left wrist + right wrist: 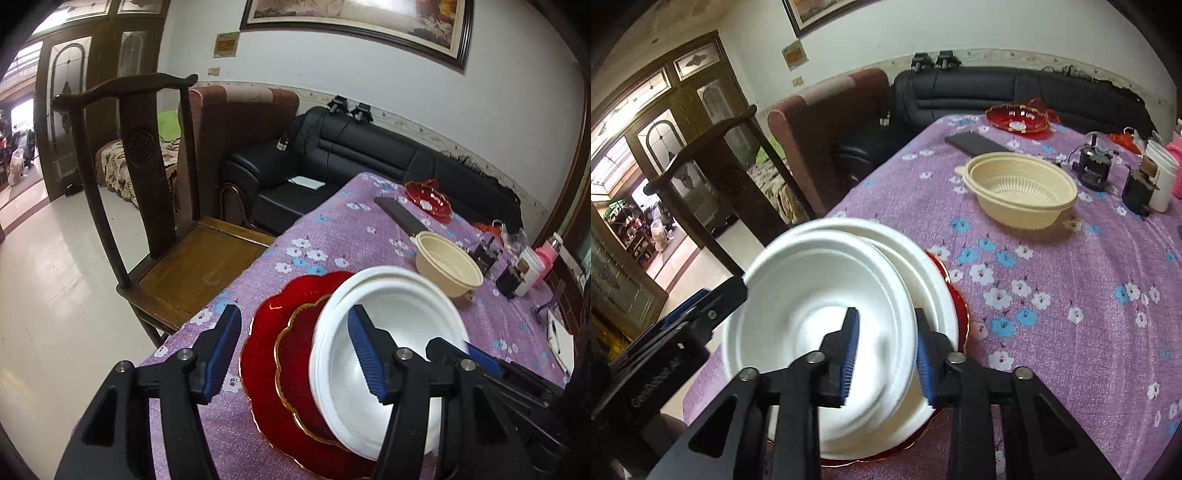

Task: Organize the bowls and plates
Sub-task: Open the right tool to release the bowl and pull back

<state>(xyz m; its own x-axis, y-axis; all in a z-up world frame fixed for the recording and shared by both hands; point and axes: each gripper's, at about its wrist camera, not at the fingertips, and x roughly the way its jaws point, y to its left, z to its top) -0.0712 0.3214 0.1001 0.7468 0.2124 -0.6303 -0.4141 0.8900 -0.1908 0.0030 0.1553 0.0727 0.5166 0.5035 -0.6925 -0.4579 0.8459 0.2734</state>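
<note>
White bowls point(399, 325) point(820, 280), nested and tilted, rest on a small gold-rimmed red plate point(295, 354), which lies on a larger scalloped red plate point(266, 406). My left gripper point(293, 310) stands open astride the bowls' left rim. One pad is inside the bowl and the other is over the cloth, and neither touches. My right gripper point(885, 312) is open too, with the bowls' right rim loose between its pads. Its fingers point(480, 360) also show in the left wrist view. The bowls' edges are blurred. Stacked cream bowls point(448, 266) point(1021, 188) stand farther back.
The purple flowered tablecloth point(1071, 295) covers the table. At the far end lie a red glass dish point(1017, 118) and a dark flat slab point(975, 144). Small black devices point(1093, 166) and a white jar point(1161, 173) stand at the right. A wooden chair point(177, 258) is beside the table's left edge.
</note>
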